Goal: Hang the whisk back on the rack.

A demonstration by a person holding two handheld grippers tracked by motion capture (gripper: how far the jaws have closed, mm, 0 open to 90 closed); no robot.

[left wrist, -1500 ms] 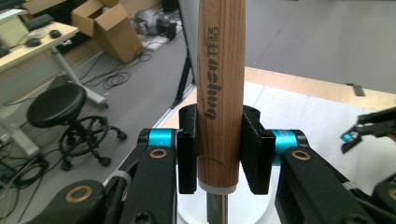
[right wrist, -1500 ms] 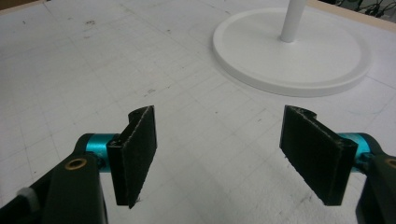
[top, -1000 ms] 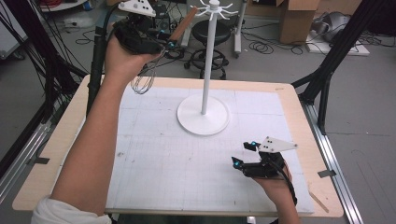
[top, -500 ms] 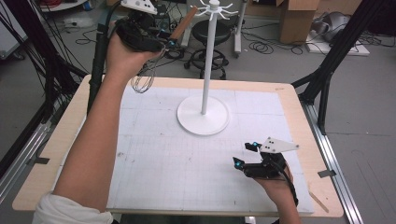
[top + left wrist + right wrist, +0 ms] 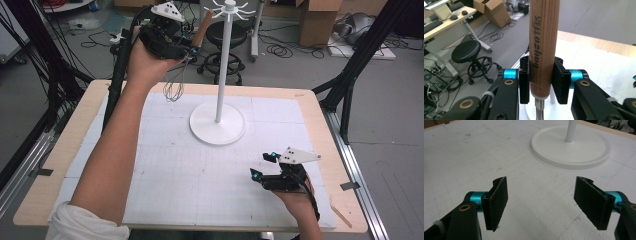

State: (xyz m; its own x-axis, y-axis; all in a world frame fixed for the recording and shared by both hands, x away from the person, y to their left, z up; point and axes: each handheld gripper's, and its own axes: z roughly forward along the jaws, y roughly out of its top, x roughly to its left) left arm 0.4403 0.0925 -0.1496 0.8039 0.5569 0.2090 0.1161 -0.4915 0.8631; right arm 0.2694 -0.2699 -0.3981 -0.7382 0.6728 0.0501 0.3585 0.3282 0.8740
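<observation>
Above the bench's far left edge, the left hand-held gripper (image 5: 192,50) is raised and clenched on a whisk (image 5: 175,85): the left gripper view shows both pads pressed against the wooden handle (image 5: 543,47), with the metal neck leaving below them. From the high view the wire head hangs under the hand and the handle tip points toward the hooks (image 5: 229,10) at the top of the white stand (image 5: 218,122). The whisk is clear of the bench (image 5: 65,150) and apart from the stand.

The right hand-held gripper (image 5: 264,166) rests low at the near right of the bench, released, nothing between its pads (image 5: 497,200).

Judgement: the step in hand is carrying the whisk to the stand for hanging. Whether the handle end has a loop or hole cannot be told. The next move calls for bringing that end level with one hook, aligning it and lowering it on before the grip is let go. The stand looks light; a knock on the pole could tip it.
</observation>
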